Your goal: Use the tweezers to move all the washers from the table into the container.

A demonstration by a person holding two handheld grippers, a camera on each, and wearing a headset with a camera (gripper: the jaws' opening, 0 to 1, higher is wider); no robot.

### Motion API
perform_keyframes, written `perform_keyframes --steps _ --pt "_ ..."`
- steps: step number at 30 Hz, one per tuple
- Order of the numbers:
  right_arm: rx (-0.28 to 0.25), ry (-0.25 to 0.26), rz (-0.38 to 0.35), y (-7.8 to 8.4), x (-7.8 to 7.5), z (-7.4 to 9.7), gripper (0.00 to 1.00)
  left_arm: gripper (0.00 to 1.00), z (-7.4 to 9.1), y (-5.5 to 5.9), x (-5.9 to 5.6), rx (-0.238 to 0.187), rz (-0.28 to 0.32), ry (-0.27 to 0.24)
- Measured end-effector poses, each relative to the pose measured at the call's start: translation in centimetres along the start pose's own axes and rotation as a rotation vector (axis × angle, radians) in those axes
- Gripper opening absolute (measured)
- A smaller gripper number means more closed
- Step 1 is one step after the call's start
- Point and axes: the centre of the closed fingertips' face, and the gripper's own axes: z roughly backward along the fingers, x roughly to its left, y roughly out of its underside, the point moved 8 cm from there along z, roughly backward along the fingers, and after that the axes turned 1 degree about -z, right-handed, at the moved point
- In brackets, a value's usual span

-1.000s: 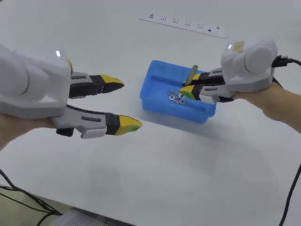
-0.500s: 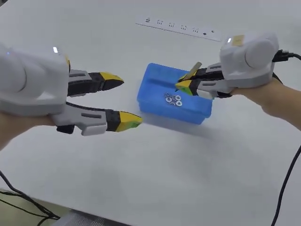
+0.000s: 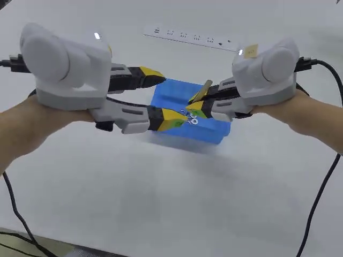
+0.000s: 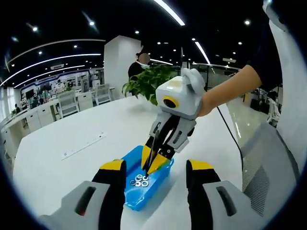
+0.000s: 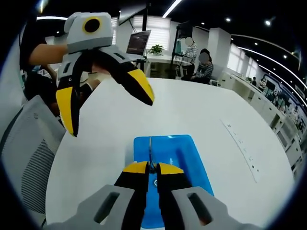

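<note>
Left gripper [image 3: 171, 97]: jaws are held wide apart, nothing is gripped between them. In the left gripper view the two yellow-tipped jaws of the left gripper [image 4: 157, 167] are seen on either side of the container [image 4: 135, 199], above it; contact with it cannot be told. In the right gripper view the left gripper [image 5: 109, 112] is seen hanging open over the table [image 5: 201, 110], just short of the container [image 5: 188, 158].

Right gripper [image 3: 194, 108]: jaws are closed together and clamped on the tweezers [image 3: 201, 91]. In the right gripper view the right gripper [image 5: 153, 167] is seen pinching the tweezers [image 5: 150, 149], which run forward as a thin line over the container floor. In the left gripper view the right gripper [image 4: 154, 160] is pointed down into the container, and the tweezers [image 4: 150, 154] end just above the washers [image 4: 140, 180]; touching cannot be told.

Washers [image 3: 192, 120] are gathered in a small cluster inside the blue container [image 3: 167, 90], which is set on the white table [image 3: 161, 203].

A small yellow label [image 3: 250, 51] is stuck on top of the right gripper; its writing cannot be read. A white power strip [image 3: 193, 38] is laid beyond the container, well apart from it; its markings are too small to read.
</note>
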Motion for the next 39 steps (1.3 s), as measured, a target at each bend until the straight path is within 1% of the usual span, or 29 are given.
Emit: perform_keyframes --steps 2,3,4,5,8,10,11,13,14,16,17,18,19,20,21,23,26,28,31,33,37,39 --pt "0.007 -0.002 0.022 -0.3 0.4 0.2 0.07 0.48 -0.9 -0.6 -0.1 0.002 -0.014 0.033" --pt "0.006 -0.007 0.033 -0.4 0.7 0.3 0.07 0.41 -1.3 -0.9 -0.2 0.015 -0.029 0.043" --pt "0.006 -0.009 0.041 -0.6 0.9 0.4 0.07 0.34 -1.5 -0.9 -0.2 0.019 -0.034 0.045" --pt "0.006 -0.011 0.048 -0.7 1.1 0.5 0.07 0.32 -1.9 -1.1 -0.2 0.025 -0.050 0.048" --pt "0.007 -0.021 0.071 -1.0 1.8 0.8 0.07 0.32 -2.6 -1.5 -0.2 0.033 -0.074 0.069" --pt "0.008 -0.027 0.086 -1.1 2.1 0.9 0.07 0.29 -2.8 -1.8 -0.5 0.039 -0.104 0.092" --pt "0.007 -0.029 0.089 -1.1 2.2 0.9 0.07 0.27 -2.9 -1.9 -0.6 0.049 -0.128 0.111" --pt "0.007 -0.034 0.096 -1.2 2.4 1.0 0.07 0.25 -3.0 -2.0 -0.9 0.065 -0.158 0.127" --pt "0.006 -0.038 0.099 -1.2 2.5 1.0 0.07 0.24 -3.0 -2.0 -1.0 0.067 -0.163 0.137" --pt "0.005 -0.043 0.107 -1.3 2.7 1.0 0.07 0.18 -3.0 -2.0 -1.3 0.073 -0.179 0.158" --pt "0.005 -0.047 0.112 -1.4 2.9 1.1 0.07 0.13 -3.0 -2.0 -1.4 0.076 -0.189 0.162" --pt "0.006 -0.045 0.113 -1.5 2.9 1.1 0.07 0.11 -2.9 -1.9 -1.7 0.082 -0.204 0.190" --pt "0.005 -0.044 0.116 -1.5 2.9 1.2 0.07 0.08 -2.8 -2.0 -1.9 0.077 -0.237 0.196" --pt "0.004 -0.044 0.116 -1.5 3.0 1.2 0.07 0.08 -2.6 -2.2 -2.0 0.073 -0.307 0.166" --pt "0.003 -0.043 0.115 -1.5 3.0 1.3 0.07 0.08 -2.5 -2.2 -2.2 0.079 -0.315 0.172" --pt "-0.005 -0.045 0.118 -1.5 3.2 1.7 0.07 0.07 -2.1 -2.3 -2.5 0.074 -0.324 0.170" --pt "-0.013 -0.052 0.131 -1.7 3.9 2.2 0.07 0.07 -1.5 -2.4 -3.0 0.058 -0.335 0.186" --pt "-0.018 -0.056 0.140 -1.9 4.4 2.5 0.07 0.06 -1.0 -2.4 -3.3 0.041 -0.337 0.197" --pt "-0.006 -0.068 0.164 -1.8 5.3 2.7 0.07 0.06 -0.5 -2.0 -3.7 0.011 -0.308 0.220" --pt "0.005 -0.079 0.174 -1.5 5.9 2.9 0.07 0.06 -0.1 -1.4 -3.8 -0.018 -0.257 0.239" --pt "0.024 -0.093 0.174 -1.1 6.8 3.4 0.07 0.06 0.5 -0.5 -4.4 -0.019 -0.236 0.254" --pt "0.029 -0.098 0.173 -1.0 7.3 3.7 0.07 0.06 0.6 -0.3 -4.6 -0.024 -0.229 0.260"
